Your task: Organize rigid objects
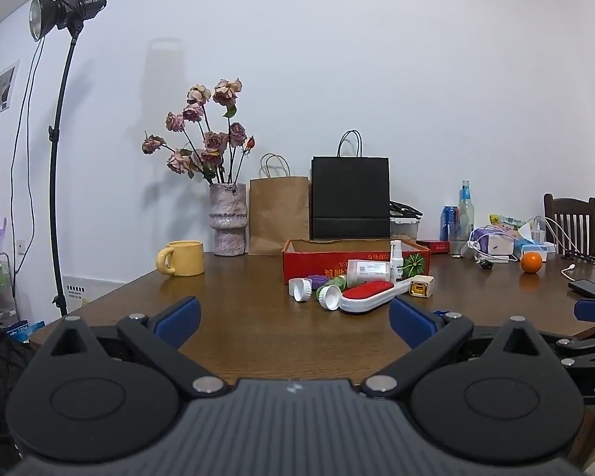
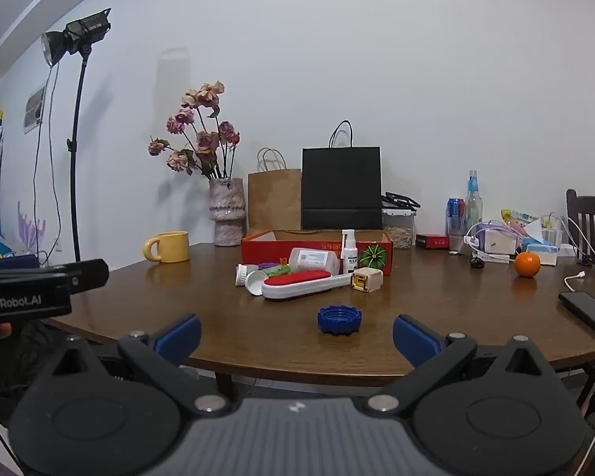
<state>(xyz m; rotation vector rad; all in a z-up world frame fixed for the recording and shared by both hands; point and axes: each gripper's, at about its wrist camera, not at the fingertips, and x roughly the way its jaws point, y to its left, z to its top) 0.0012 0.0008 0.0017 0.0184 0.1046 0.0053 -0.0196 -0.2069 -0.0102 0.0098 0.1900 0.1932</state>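
A red cardboard box [image 1: 317, 263] [image 2: 265, 252] stands mid-table. In front of it lies a cluster: a red-and-white brush [image 1: 367, 295] [image 2: 297, 283], white bottle caps [image 1: 300, 288], a white pill bottle [image 1: 367, 269] [image 2: 313, 258] on its side, a small spray bottle [image 1: 396, 261] [image 2: 349, 252] and a cream cube [image 1: 421, 286] [image 2: 367, 279]. A blue cap [image 2: 339, 319] lies alone nearer the edge. My left gripper [image 1: 295, 323] and right gripper [image 2: 297, 341] are both open and empty, held at the table's near edge, short of the cluster.
A yellow mug [image 1: 182, 258], a vase of dried roses [image 1: 228, 222], a brown paper bag [image 1: 277, 214] and a black bag [image 1: 351, 198] stand at the back. An orange [image 2: 526, 263], a phone [image 2: 589, 311], bottles and cables are on the right. A light stand [image 1: 59, 158] is at the left.
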